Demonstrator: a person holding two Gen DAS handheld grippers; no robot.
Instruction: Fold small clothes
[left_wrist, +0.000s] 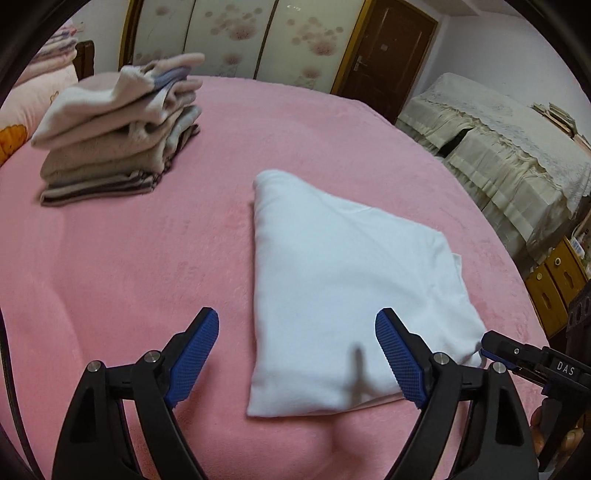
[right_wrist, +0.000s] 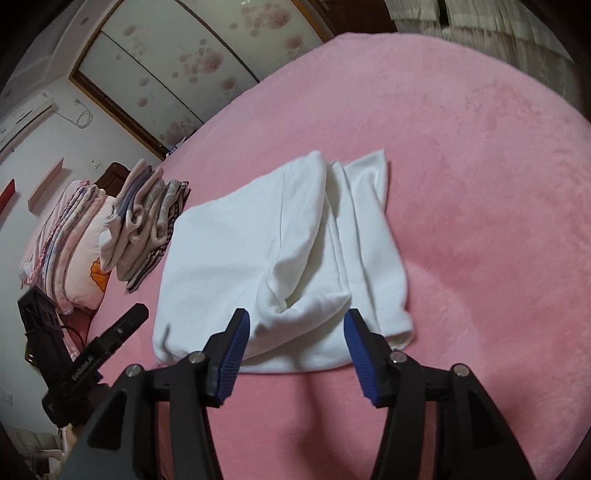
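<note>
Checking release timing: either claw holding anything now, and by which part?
Nothing held. Left claw and right claw are both open over the white garment.

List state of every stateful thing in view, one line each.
white garment: folded, flat on pink blanket
stack of clothes: folded, piled, apart from garment
left gripper: open, holding nothing
right gripper: open, garment's near edge between the fingers, not pinched
brown door: closed
</note>
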